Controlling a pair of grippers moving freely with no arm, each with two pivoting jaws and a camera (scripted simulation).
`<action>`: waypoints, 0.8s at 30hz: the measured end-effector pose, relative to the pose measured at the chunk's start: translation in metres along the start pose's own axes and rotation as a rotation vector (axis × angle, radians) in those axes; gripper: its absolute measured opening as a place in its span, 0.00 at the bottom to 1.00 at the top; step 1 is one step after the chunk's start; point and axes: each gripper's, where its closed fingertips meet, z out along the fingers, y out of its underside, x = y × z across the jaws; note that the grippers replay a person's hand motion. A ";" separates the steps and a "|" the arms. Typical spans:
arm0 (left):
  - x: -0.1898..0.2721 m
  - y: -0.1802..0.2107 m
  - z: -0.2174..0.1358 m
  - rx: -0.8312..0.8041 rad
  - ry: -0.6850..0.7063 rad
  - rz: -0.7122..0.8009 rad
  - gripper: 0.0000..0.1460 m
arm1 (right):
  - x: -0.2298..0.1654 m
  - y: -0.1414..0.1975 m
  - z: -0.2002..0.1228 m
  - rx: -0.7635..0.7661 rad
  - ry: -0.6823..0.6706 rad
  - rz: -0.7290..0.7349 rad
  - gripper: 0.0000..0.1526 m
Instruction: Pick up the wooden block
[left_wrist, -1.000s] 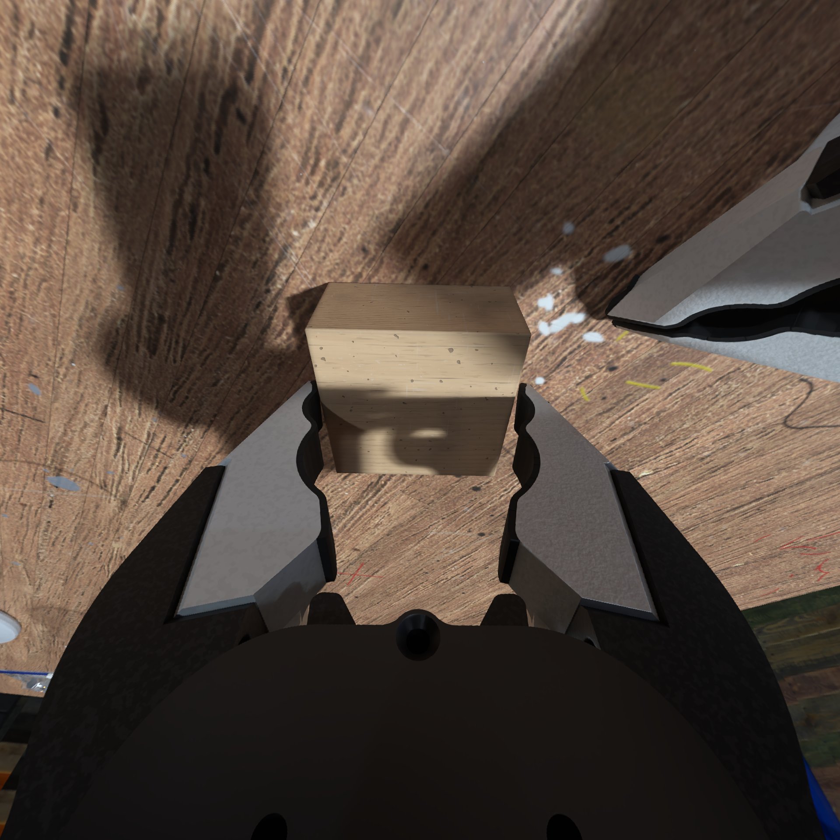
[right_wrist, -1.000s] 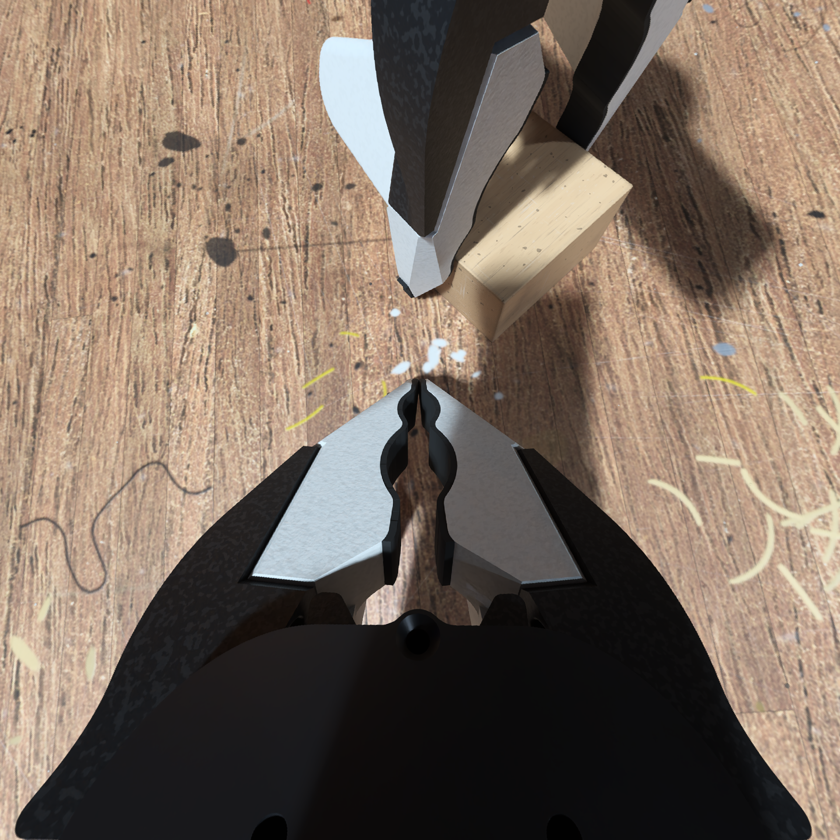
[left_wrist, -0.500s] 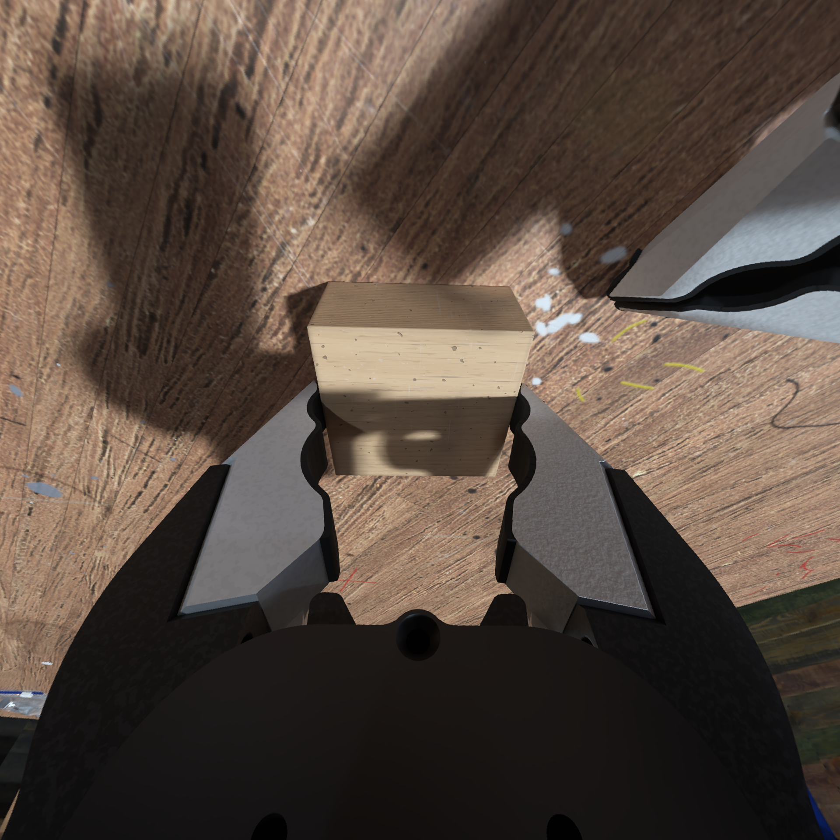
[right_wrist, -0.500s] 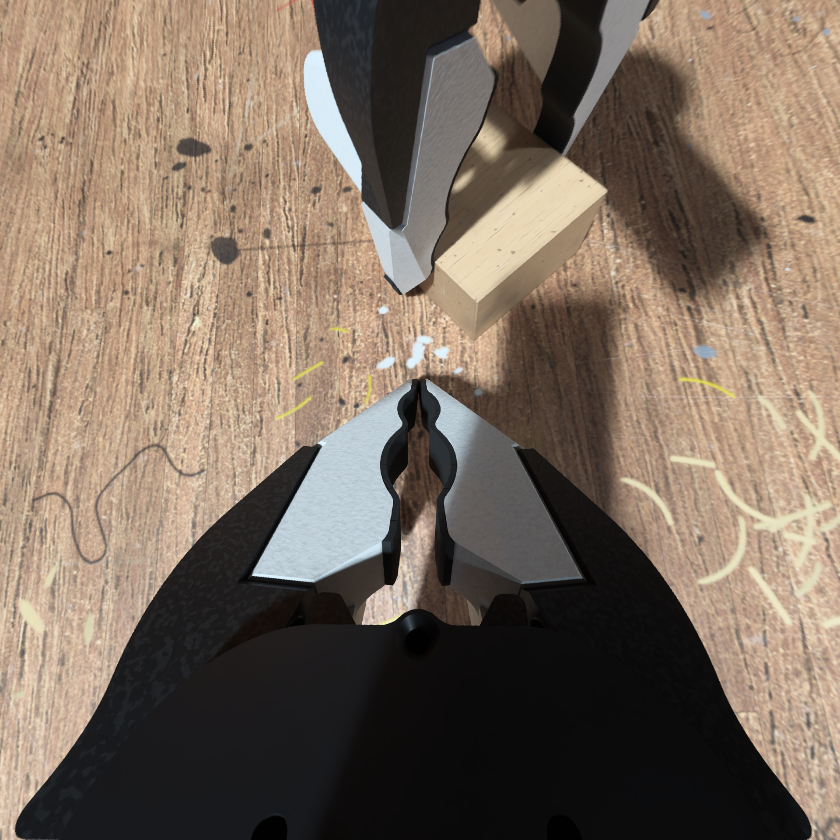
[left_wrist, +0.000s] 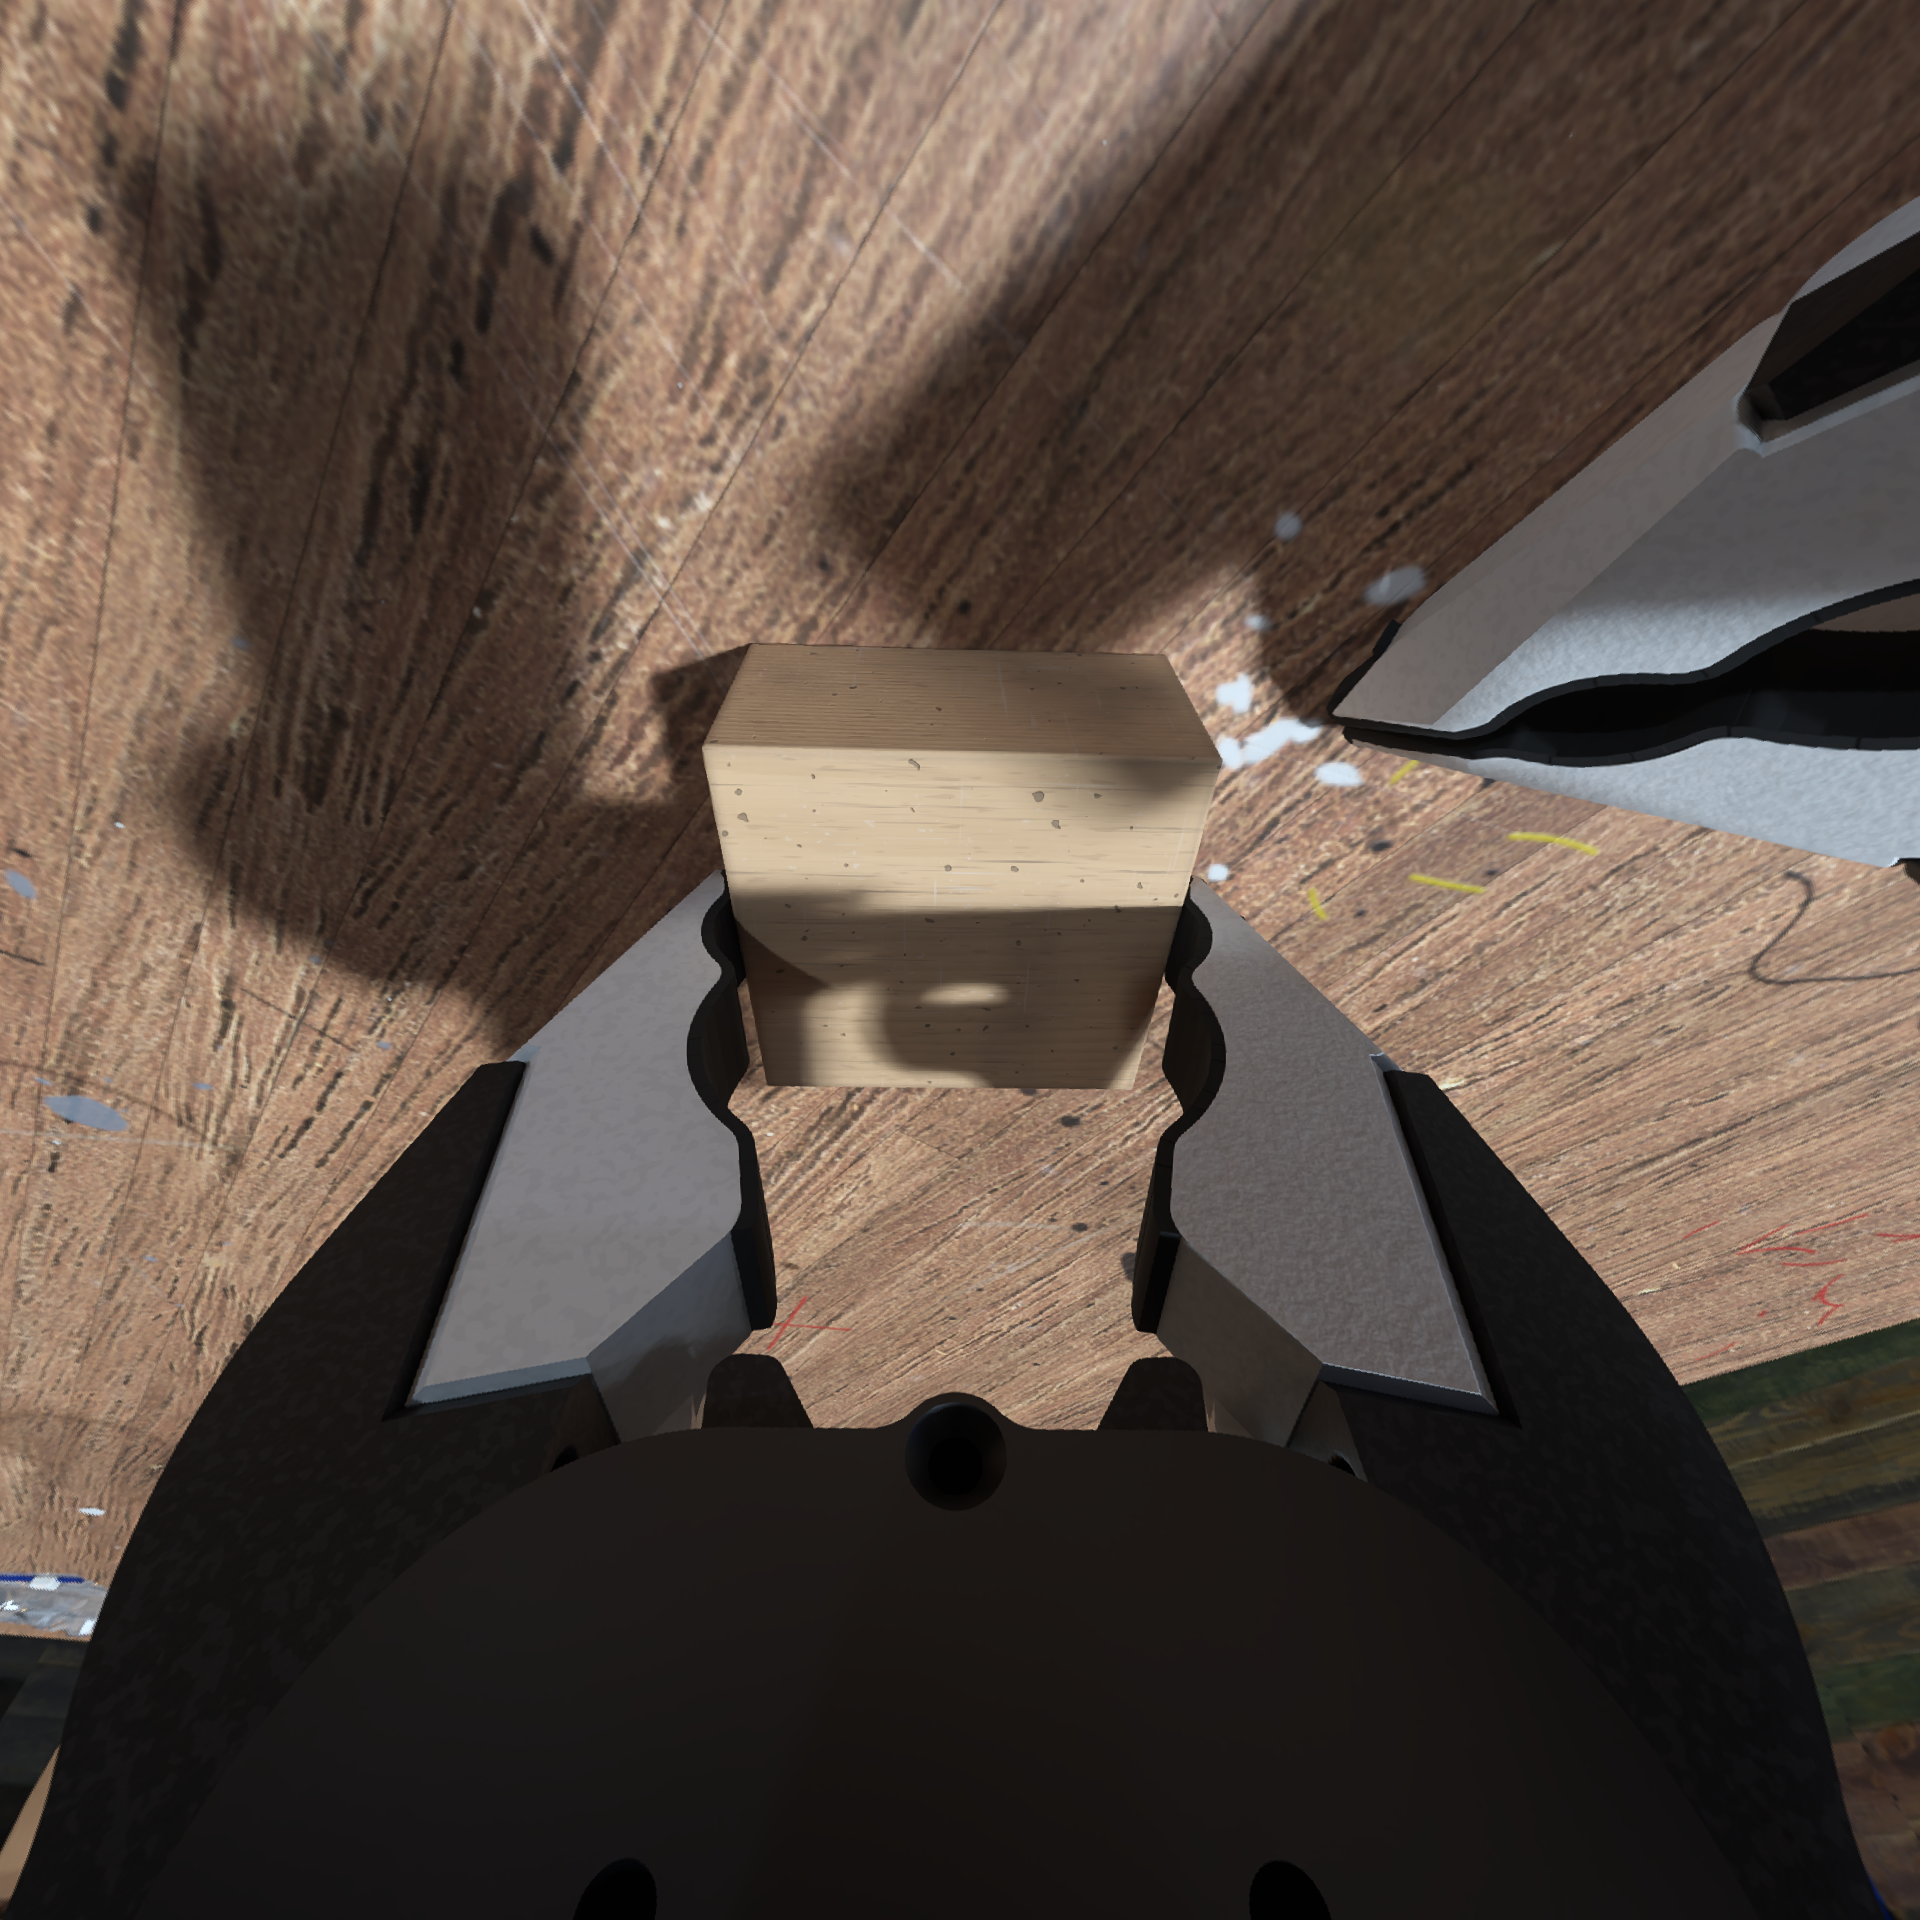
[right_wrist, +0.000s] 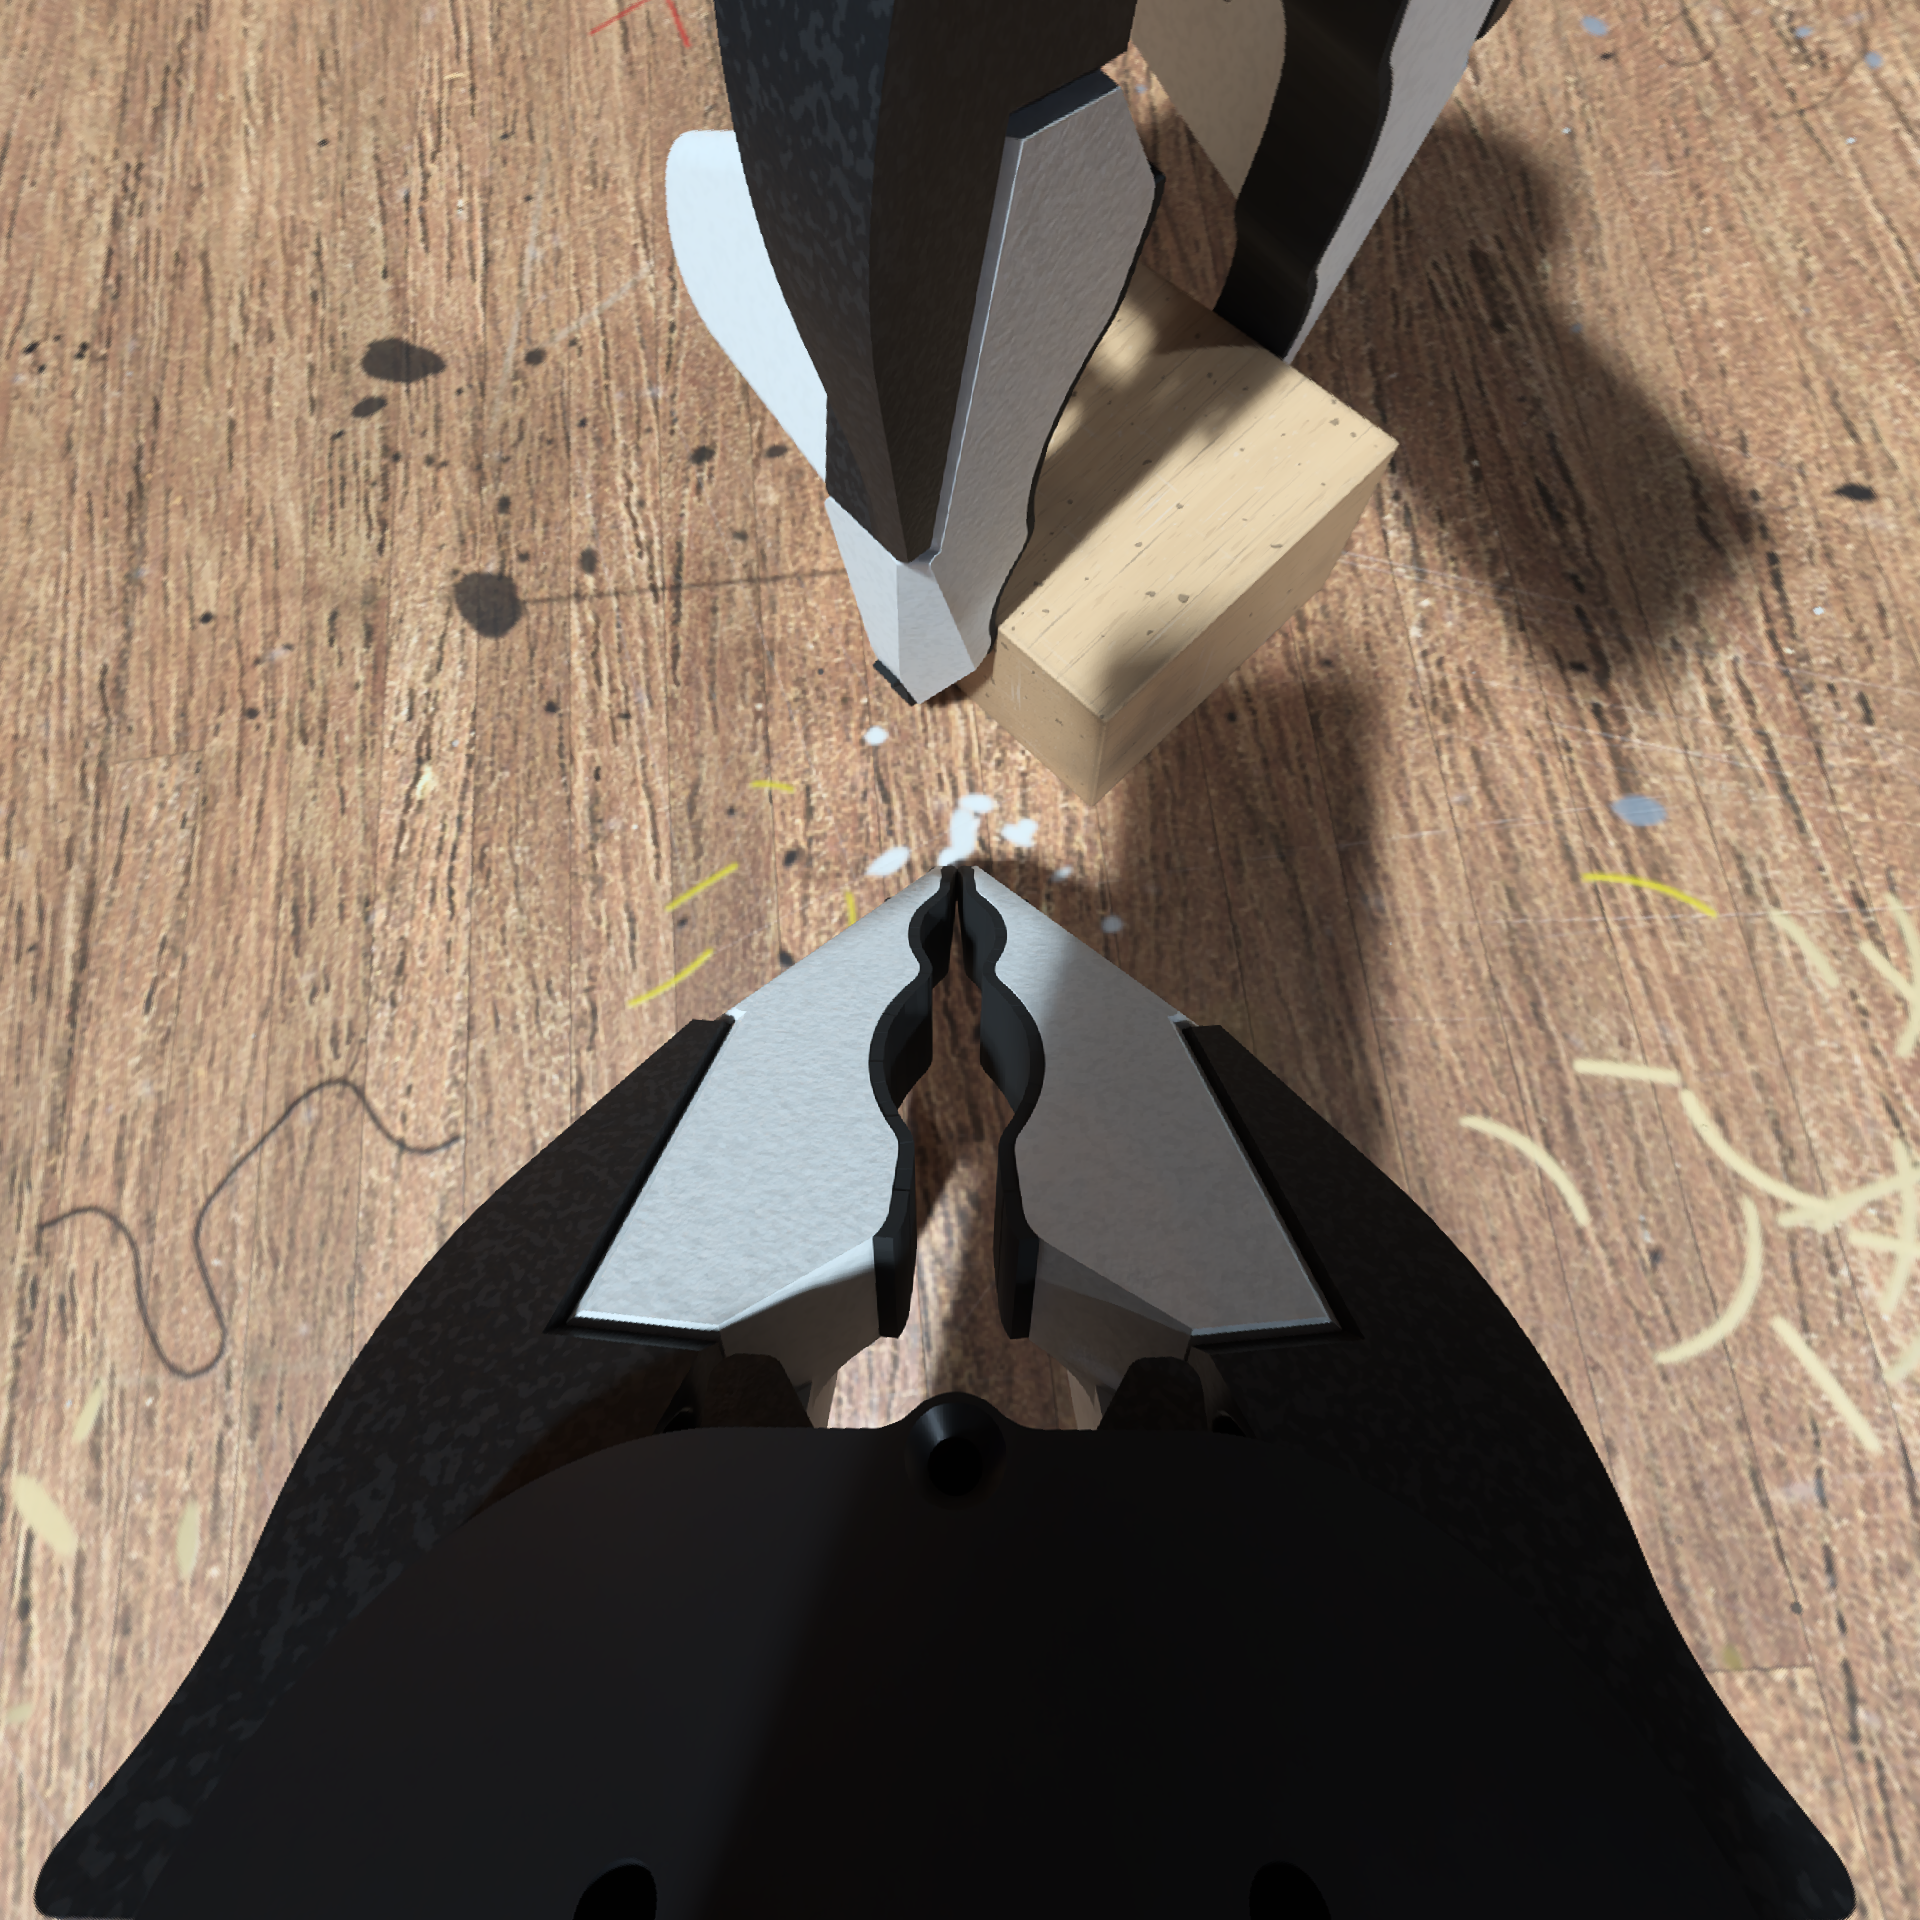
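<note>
The wooden block (left_wrist: 956, 831) is a pale cube on the brown wooden table (left_wrist: 520, 416). My left gripper (left_wrist: 958, 904) is shut on the wooden block, with one finger pressed on each side face. In the right wrist view the left gripper (right_wrist: 1091, 499) comes down from above onto the block (right_wrist: 1195, 540). I cannot tell whether the block touches the table or hangs just above it. My right gripper (right_wrist: 958, 881) is shut and empty, and hovers a short way in front of the block. It also shows in the left wrist view (left_wrist: 1558, 675), to the right of the block.
White paint specks (right_wrist: 966, 831), yellow streaks (right_wrist: 686, 935) and a black squiggle (right_wrist: 208, 1226) mark the table. Pale shavings (right_wrist: 1766, 1195) lie to the right. The table's edge and a dark floor (left_wrist: 1818, 1455) show at the lower right of the left wrist view.
The left gripper stays shut on the block. In the right wrist view the block and left gripper have shifted slightly left. The right gripper stays shut.
</note>
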 end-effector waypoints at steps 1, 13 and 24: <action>0.000 0.000 0.000 -0.001 0.001 -0.001 0.56 | 0.001 -0.001 0.000 0.002 0.012 0.003 0.00; 0.000 0.000 0.000 -0.005 0.010 -0.011 0.56 | -0.010 0.001 0.000 0.000 -0.009 -0.040 0.00; 0.000 0.000 0.000 -0.020 0.006 -0.003 0.56 | -0.010 -0.003 0.004 0.031 -0.044 -0.023 0.00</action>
